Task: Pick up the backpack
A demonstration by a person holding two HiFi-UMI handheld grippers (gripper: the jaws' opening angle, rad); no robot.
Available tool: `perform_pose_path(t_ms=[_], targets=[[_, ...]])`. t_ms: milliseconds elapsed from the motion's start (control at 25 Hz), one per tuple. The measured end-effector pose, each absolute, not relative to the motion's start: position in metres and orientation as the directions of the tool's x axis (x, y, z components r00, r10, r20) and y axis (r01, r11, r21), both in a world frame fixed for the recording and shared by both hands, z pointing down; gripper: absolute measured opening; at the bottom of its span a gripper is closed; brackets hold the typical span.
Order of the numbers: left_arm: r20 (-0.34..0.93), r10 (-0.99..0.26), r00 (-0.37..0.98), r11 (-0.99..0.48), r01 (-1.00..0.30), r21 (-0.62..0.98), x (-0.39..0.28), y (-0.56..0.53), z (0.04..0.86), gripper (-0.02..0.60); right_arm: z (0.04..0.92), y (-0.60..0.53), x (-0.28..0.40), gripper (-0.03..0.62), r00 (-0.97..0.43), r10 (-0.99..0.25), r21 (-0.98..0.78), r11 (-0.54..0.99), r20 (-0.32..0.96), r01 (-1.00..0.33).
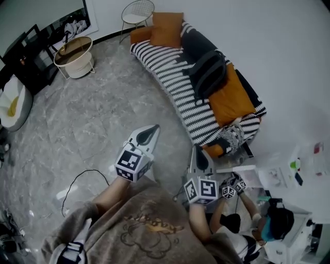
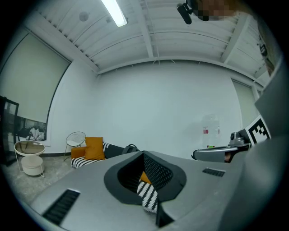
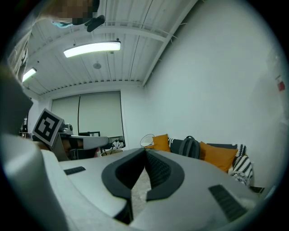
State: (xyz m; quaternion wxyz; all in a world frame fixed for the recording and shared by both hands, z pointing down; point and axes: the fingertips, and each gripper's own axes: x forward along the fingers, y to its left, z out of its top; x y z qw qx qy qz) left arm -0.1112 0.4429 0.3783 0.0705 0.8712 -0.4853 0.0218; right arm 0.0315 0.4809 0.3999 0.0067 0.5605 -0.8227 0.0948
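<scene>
A dark grey backpack leans upright on the striped sofa between the orange cushions; it also shows small in the left gripper view, as the backpack, and in the right gripper view, as the backpack. My left gripper is held over the floor, well short of the sofa, jaws shut with nothing between them. My right gripper hovers near the sofa's front end, also shut and holding nothing. Both point roughly level toward the sofa.
Orange cushions lie beside the backpack. A round white side table and a wire chair stand at the far end. A black cable crosses the floor. Another person with grippers stands at lower right by a white desk.
</scene>
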Motion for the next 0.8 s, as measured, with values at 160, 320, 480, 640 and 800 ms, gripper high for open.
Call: perform_pose_path(t_ms=[160,320,480,640,800], targets=[[0.106,-0.841,0.531,-0.523,-0.847,0.097,-0.108,0.422,0.383,0.000,0.404,0.462,0.030,0.005,-0.374,-0.919,-0.158,0.354,0.121,-0.922],[0.102,-0.838,0.536,-0.528,-0.844,0.098,-0.103,0.394,0.387,0.000,0.410,0.435,0.032,0.005,-0.376,-0.918,-0.162,0.355,0.125,-0.921],[0.098,-0.834,0.543,-0.535,-0.839,0.100,-0.099,0.361,0.387,0.000,0.413,0.402,0.034,0.005,-0.373,-0.918,-0.157,0.352,0.136,-0.923],[0.095,-0.827,0.554,-0.545,-0.832,0.107,-0.098,0.323,0.388,0.000,0.418,0.365,0.032,0.006,-0.374,-0.917,-0.157,0.352,0.142,-0.923],[0.101,-0.818,0.566,-0.558,-0.824,0.102,-0.098,0.282,0.389,0.000,0.420,0.322,0.028,0.006,-0.373,-0.916,-0.155,0.351,0.151,-0.924]])
